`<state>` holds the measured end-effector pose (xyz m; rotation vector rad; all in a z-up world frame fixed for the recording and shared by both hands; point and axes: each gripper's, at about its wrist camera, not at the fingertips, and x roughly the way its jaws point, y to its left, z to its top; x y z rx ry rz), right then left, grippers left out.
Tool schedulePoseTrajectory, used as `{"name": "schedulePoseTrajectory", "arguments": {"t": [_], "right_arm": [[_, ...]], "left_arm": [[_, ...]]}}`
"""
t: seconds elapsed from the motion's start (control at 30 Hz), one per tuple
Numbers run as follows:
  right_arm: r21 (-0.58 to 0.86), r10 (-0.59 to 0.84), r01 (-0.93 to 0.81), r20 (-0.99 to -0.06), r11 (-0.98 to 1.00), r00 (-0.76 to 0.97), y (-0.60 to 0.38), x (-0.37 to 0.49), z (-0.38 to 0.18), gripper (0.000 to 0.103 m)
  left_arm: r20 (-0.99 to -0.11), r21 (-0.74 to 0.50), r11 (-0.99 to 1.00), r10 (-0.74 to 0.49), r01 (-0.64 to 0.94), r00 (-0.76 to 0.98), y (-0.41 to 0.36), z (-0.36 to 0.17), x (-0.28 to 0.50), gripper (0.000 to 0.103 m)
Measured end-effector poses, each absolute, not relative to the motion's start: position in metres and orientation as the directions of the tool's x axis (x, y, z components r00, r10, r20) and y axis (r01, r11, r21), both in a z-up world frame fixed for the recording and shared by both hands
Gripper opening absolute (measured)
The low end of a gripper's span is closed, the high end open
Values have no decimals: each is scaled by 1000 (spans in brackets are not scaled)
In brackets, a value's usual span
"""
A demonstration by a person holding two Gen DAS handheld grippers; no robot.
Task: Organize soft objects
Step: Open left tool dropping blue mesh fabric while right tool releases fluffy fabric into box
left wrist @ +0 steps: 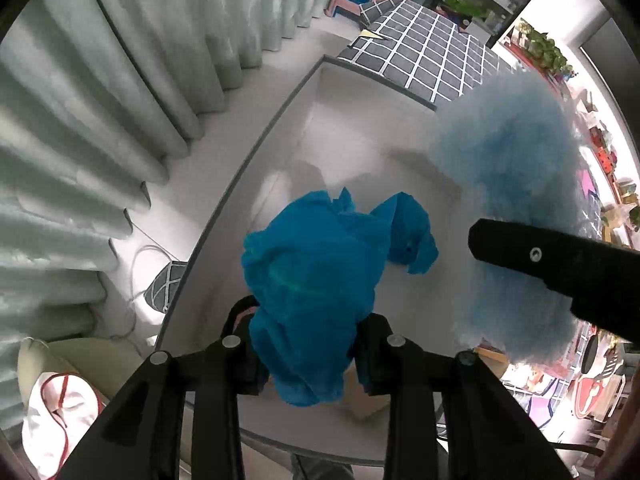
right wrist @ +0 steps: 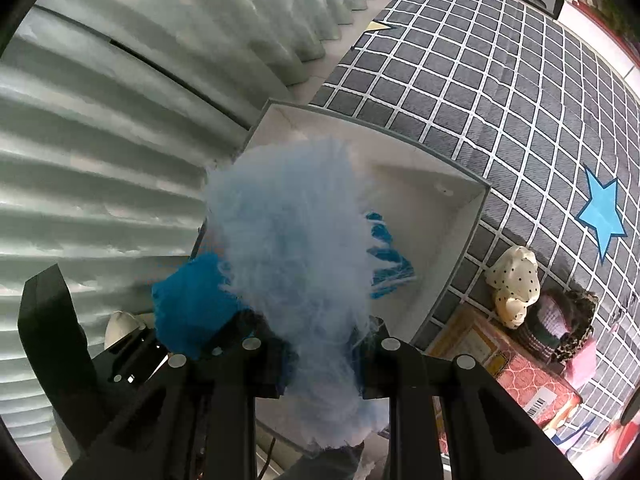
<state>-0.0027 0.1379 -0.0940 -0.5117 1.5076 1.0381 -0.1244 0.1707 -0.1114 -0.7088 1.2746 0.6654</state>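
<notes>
left tongs [left wrist: 308, 354]: point steeply down over the box, jaws a little apart with the blue cloth bunched between them; the pads look to be pressing its sides
right tongs [right wrist: 320, 364]: closed tight on the pale fluffy piece, which fills the gap between the two fingers; in the left wrist view one black finger [left wrist: 532, 256] of these tongs crosses the right side of the frame
blue cloth [left wrist: 316, 272]: bright blue, crumpled, hanging from the left tongs into the box, its lower folds spread over the box floor; in the right wrist view it shows partly behind the fluff [right wrist: 192, 312]
pale fluffy piece [right wrist: 288, 248]: light blue, long-haired and soft, held above the box and just beside the blue cloth; it hides much of the box interior from the right wrist camera, and in the left wrist view it sits at the right [left wrist: 516, 168]
box [left wrist: 256, 152]: white, open-topped, grey-rimmed, shallow walls, set between the curtain and the bed
bed [right wrist: 500, 92]: grey cover with white grid lines and a blue star [right wrist: 602, 216], touching the far edge of the box
curtain [left wrist: 100, 120]: pale green, pleated, along the left of both views
polka-dot item [right wrist: 514, 284]: cream with dark spots, lying on the bed edge, well apart from the box
</notes>
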Motion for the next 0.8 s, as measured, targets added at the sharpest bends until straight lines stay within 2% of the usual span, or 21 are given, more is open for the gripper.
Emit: {"name": "schedulePoseTrajectory", "arguments": {"t": [0.13, 0.2, 0.27, 0.3, 0.37, 0.5, 0.53, 0.57, 0.8], "right_arm": [[327, 241, -798, -942, 506, -234, 137, -2, -94, 24], [326, 241, -799, -942, 506, -232, 136, -2, -93, 29], [326, 246, -801, -942, 502, -229, 136, -2, -91, 35], [325, 249, -801, -942, 502, -226, 135, -2, -90, 54], [321, 257, -802, -942, 504, -216, 134, -1, -87, 81], [303, 265, -808, -946, 505, -188, 132, 2, -80, 83], [299, 267, -809, -946, 506, -183, 131, 3, -78, 88], [298, 269, -810, -946, 506, -180, 131, 4, -77, 103], [321, 318, -784, -933, 531, -166, 104, 27, -56, 103]], "left_arm": [[-984, -106, 629, 47, -770, 173, 168, -112, -123, 45], [-984, -103, 633, 50, -767, 173, 167, -111, -124, 55], [-984, -96, 632, 57, -769, 170, 166, -110, -124, 73], [-984, -93, 630, 58, -771, 166, 165, -110, -124, 77], [-985, -82, 625, 67, -776, 159, 164, -108, -125, 81], [-981, -90, 615, 81, -783, 176, 164, -103, -127, 88], [-980, -95, 612, 80, -785, 181, 164, -102, -127, 95], [-979, -97, 608, 83, -788, 184, 165, -100, -128, 102], [-967, -164, 597, 59, -786, 247, 168, -85, -123, 103]]}}
